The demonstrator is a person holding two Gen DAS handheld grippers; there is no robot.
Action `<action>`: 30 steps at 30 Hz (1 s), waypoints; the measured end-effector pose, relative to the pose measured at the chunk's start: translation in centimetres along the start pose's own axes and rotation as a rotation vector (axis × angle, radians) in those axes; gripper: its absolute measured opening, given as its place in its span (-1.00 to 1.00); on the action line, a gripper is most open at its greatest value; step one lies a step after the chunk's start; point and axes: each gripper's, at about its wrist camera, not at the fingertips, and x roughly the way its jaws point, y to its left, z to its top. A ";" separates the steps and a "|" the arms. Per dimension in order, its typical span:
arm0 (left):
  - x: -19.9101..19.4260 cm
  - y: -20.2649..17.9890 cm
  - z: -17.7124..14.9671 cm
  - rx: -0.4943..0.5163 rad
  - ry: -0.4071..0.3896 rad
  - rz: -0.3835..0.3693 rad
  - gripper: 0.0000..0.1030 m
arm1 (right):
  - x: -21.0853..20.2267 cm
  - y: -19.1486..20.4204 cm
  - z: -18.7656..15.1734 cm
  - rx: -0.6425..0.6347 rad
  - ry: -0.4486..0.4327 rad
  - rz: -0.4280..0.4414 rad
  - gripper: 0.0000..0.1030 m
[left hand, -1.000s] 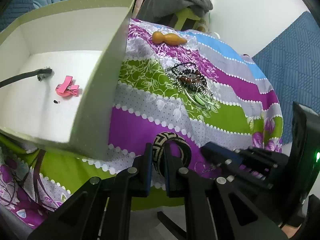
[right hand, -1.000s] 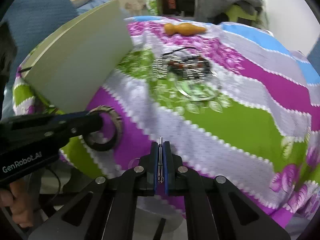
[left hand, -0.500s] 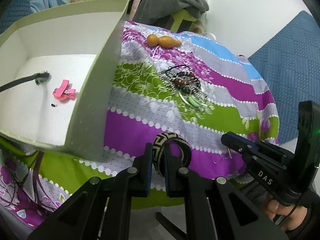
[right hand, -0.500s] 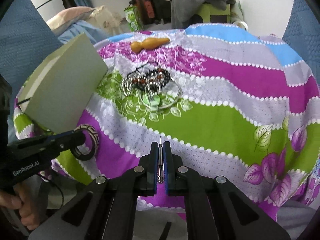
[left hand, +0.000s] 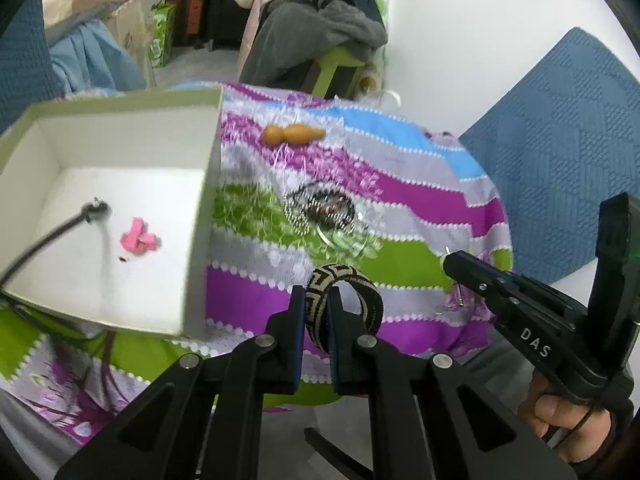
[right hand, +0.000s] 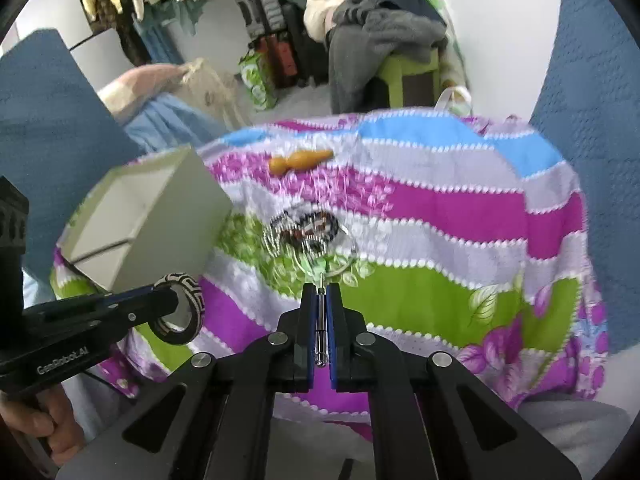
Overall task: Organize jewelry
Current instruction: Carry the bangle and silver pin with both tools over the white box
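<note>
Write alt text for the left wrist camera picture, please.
The left claw grips a black-and-tan patterned bangle above a striped floral cloth. An open box at left holds a pink clip; tangled jewelry lies beyond.

Lifted higher and drawn back from the striped floral tablecloth (right hand: 460, 216) over the last second: left gripper (left hand: 315, 304), black-and-beige patterned bangle (left hand: 352, 296) and right gripper (right hand: 321, 300) with thin silver metal piece (right hand: 320, 320). Pale green open box (left hand: 200, 208) and tangled heap of beaded jewelry (right hand: 308, 232) now smaller, farther off. More room behind in view. Right gripper swung out to the right in left wrist view.
</note>
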 end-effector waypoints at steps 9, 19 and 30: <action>-7.4 -0.1 4.9 0.066 -0.090 0.016 -0.83 | -6.1 2.9 4.2 0.003 -0.111 -0.023 -0.95; -14.9 2.6 9.0 0.090 -0.179 0.047 -0.83 | -9.5 9.4 9.5 -0.054 -0.211 0.004 -0.95; -15.5 11.0 8.6 0.013 -0.163 0.100 -0.83 | -4.4 17.7 9.3 -0.124 -0.142 0.108 -0.95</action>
